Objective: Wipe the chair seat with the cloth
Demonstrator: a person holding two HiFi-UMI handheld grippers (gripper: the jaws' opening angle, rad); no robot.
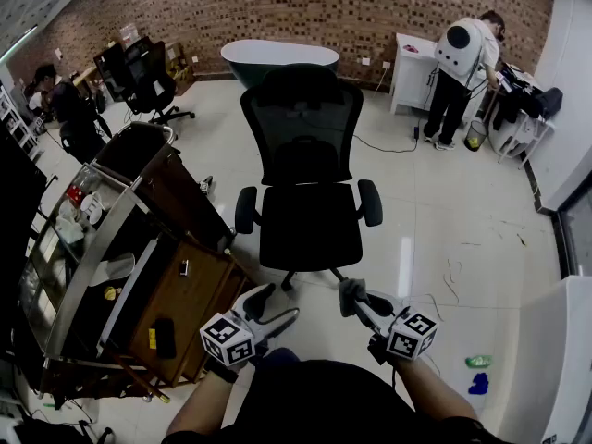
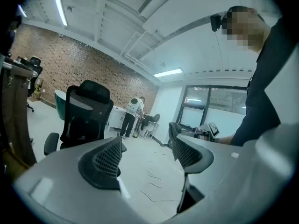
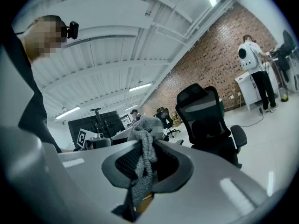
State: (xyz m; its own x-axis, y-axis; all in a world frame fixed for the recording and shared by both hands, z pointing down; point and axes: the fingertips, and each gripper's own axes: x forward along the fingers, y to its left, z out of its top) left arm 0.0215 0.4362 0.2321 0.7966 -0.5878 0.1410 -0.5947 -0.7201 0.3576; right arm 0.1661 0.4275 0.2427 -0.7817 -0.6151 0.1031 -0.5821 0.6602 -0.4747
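Grey claws [image 1: 277, 303] [image 1: 354, 296], black-and-white marker cubes [image 1: 228, 339] [image 1: 413, 334]

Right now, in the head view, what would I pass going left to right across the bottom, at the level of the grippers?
Wooden desk → left gripper, jaws apart → right gripper, jaws shut on the cloth → green item on the floor.

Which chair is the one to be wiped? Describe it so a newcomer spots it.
Start at the brick wall across the back. On the pale floor before it, dead centre in the head view, stands a black office chair. Unlike the black chairs at far left, it stands alone, seat facing the camera.
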